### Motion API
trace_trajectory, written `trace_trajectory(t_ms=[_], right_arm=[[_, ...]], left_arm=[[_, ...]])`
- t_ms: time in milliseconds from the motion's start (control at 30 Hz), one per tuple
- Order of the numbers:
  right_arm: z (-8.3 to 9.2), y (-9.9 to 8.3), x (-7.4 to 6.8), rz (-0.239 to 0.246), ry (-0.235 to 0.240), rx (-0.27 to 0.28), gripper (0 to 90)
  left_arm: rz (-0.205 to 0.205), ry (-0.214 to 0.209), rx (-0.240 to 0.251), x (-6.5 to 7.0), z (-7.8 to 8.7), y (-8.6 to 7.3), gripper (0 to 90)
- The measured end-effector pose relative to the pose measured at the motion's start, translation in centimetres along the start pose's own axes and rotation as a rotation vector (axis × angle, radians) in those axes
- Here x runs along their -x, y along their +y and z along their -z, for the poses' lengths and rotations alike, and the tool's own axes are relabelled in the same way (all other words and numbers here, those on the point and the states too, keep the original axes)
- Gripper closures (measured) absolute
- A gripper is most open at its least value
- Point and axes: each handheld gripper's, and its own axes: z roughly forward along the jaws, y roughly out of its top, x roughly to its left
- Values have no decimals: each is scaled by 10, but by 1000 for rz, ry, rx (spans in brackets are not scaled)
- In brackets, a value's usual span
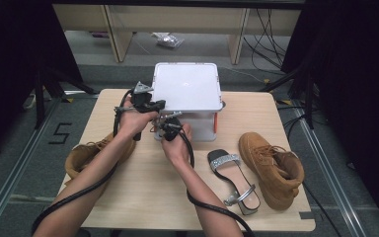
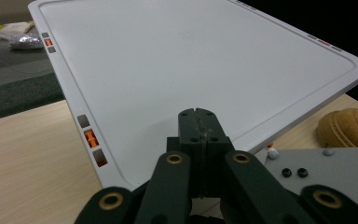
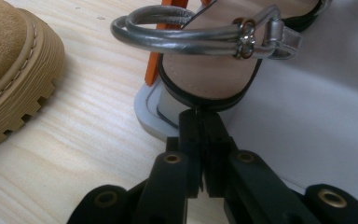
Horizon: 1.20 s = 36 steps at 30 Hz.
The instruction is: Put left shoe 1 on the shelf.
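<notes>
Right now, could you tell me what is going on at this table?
A person works at a white plastic lidded box on the light wooden table. The left gripper is shut over the lid's near edge. The right gripper is shut at the heel end of a silver strapped sandal lying against the box; whether it pinches it is unclear. A matching sandal and two tan suede boots lie on the table.

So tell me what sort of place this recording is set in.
Probably a lab or data-recording room, not a home: a small wooden table on grey carpet, black curtains at the sides, loose cables on the floor behind.
</notes>
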Motion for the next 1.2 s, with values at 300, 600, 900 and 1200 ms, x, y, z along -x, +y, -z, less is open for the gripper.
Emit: trace_trajectory(t_ms=[300, 600, 900, 1200], right_arm=[[32, -4, 3, 3, 49, -25, 800], [70, -19, 22, -16, 75, -77, 675], [118, -55, 64, -19, 81, -204, 523], [146, -83, 97, -66, 32, -259, 483]], left_arm=[[-1, 1, -4, 0, 0, 1, 899], [-1, 1, 0, 0, 0, 1, 899], [-2, -3, -4, 0, 0, 1, 899], [-20, -4, -26, -2, 1, 2, 899]])
